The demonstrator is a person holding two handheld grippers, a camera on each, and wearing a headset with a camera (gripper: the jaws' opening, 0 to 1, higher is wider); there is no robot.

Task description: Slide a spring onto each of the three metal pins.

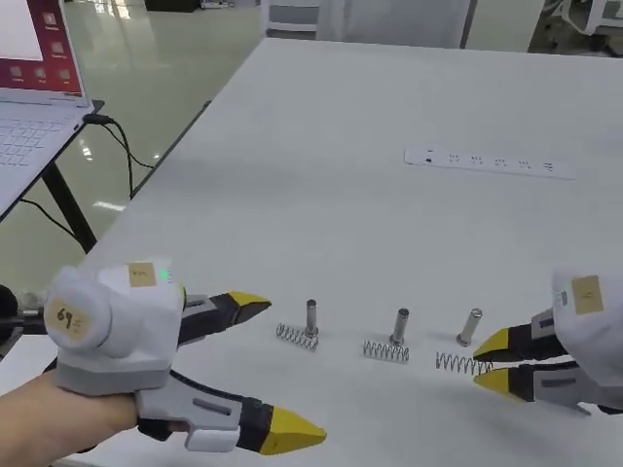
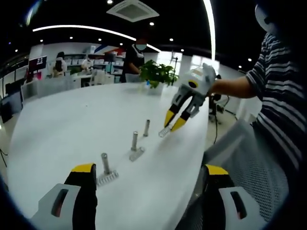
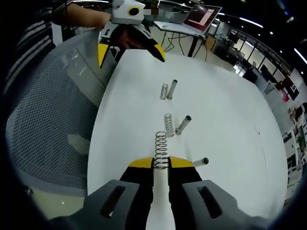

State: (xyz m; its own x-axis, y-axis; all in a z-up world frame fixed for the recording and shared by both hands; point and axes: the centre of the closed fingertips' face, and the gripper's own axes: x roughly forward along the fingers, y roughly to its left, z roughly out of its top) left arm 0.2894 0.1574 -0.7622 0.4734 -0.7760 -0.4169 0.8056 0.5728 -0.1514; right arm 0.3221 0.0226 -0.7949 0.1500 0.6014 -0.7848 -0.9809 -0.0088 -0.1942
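Right gripper (image 3: 161, 164) pinches coiled steel spring (image 3: 161, 143) lying beside grey metal pin (image 3: 200, 162), axis along the jaws. Left gripper (image 1: 281, 367) gapes wide.

Three pins stand upright in a row across the near part of the desk (image 1: 341, 195): left pin (image 1: 311, 317), middle pin (image 1: 400, 326), right pin (image 1: 471, 326). Each has a spring lying flat on the desk just before and left of its base: left spring (image 1: 296, 337), middle spring (image 1: 385, 351), right spring (image 1: 458, 364). Power strip (image 1: 490, 163) lies well behind the row toward the right and laptop (image 1: 34, 88) sits off the desk's left edge, far back; left gripper (image 1: 292, 370) is near-left, before the left pin, and right gripper (image 1: 479, 366) is near-right with the right spring's end between its fingers (image 3: 181, 163).
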